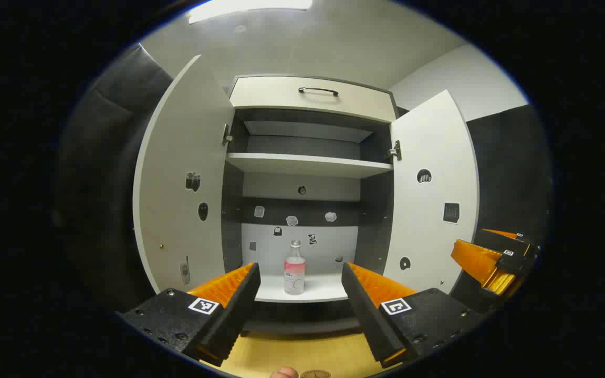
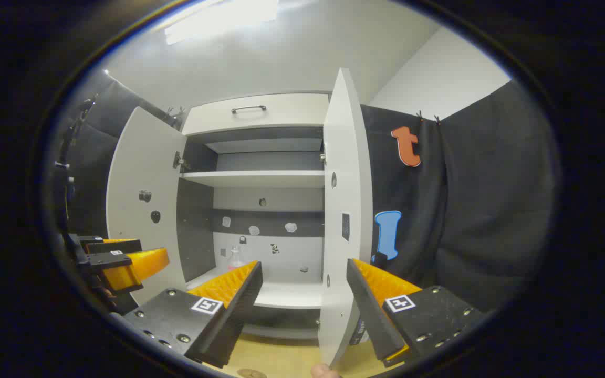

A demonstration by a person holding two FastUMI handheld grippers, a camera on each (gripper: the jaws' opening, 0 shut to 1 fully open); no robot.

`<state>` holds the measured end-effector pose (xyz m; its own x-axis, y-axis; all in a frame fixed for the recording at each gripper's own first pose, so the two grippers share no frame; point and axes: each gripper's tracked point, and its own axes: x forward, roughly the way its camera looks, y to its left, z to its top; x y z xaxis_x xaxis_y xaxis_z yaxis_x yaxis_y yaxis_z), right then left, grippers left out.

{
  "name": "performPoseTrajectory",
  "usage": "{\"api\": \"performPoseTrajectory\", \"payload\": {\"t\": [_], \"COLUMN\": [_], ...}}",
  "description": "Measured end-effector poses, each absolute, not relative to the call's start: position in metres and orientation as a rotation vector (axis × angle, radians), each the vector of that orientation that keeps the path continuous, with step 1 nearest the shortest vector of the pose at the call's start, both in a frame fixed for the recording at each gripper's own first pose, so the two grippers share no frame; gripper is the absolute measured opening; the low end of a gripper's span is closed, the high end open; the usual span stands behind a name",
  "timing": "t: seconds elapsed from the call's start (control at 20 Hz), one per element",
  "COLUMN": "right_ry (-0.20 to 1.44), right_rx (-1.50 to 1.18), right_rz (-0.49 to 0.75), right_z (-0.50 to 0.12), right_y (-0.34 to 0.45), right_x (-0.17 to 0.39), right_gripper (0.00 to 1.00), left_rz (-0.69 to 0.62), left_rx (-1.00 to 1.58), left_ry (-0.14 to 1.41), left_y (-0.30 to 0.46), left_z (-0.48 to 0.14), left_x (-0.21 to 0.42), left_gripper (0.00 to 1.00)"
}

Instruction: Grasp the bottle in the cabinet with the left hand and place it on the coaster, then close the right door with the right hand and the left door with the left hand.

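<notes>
Both doors of the cabinet stand wide open, and there on the bottom shelf stands the bottle, upright, clear with a pink label, roughly in the middle of the shelf and a little back from its front edge. In the left gripper view the left gripper faces straight in at it, jaws spread wide with nothing between them, the bottle framed in the gap but well apart from either finger. The left door swings out on one side, the right door on the other, each dotted with small stickers. Off at the right edge of that view the right gripper hangs beside the right door.

Over in the right gripper view, the right gripper is just as wide open and holds nothing. The right door shows here edge-on, its lower edge sitting in the gap between the two fingers without either one pressing on it. The bottle peeks out just above the left-hand finger, on the shelf. The left gripper sits at the left edge, in front of the left door. Below both grippers runs a wooden desk, with a round coaster at the very bottom of the left gripper view, and a fingertip beside it.
</notes>
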<state>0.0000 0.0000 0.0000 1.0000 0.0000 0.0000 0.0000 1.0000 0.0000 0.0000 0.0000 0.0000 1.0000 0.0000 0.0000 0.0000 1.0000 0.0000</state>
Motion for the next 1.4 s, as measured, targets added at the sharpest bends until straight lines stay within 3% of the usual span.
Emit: {"api": "performPoseTrajectory", "payload": {"t": [0.7,0.75,0.85,0.95,1.0,1.4], "right_ry": [0.001,0.001,0.005,0.011,0.014,0.011], "right_rx": [-0.013,-0.013,-0.01,-0.01,-0.012,-0.012], "right_rz": [-0.053,-0.052,-0.049,-0.044,-0.041,-0.046], "right_z": [-0.005,-0.005,-0.008,-0.01,-0.011,-0.013], "right_y": [-0.007,-0.007,-0.006,-0.003,-0.002,0.001], "right_x": [0.003,0.004,0.006,0.01,0.012,0.02], "right_gripper": [0.95,0.95,0.95,0.95,0.95,0.96], "left_rz": [-0.021,-0.018,-0.006,0.007,0.012,0.012], "left_rx": [-0.027,-0.026,-0.015,-0.004,-0.003,-0.026], "left_ry": [0.009,0.011,0.013,0.008,0.008,0.024], "left_y": [-0.002,-0.001,0.003,0.008,0.01,0.022], "left_z": [-0.01,-0.01,-0.011,-0.01,-0.011,-0.028], "left_x": [0.026,0.027,0.032,0.036,0.039,0.075], "left_gripper": [0.96,0.92,0.96,0.92,0.96,0.96]}}
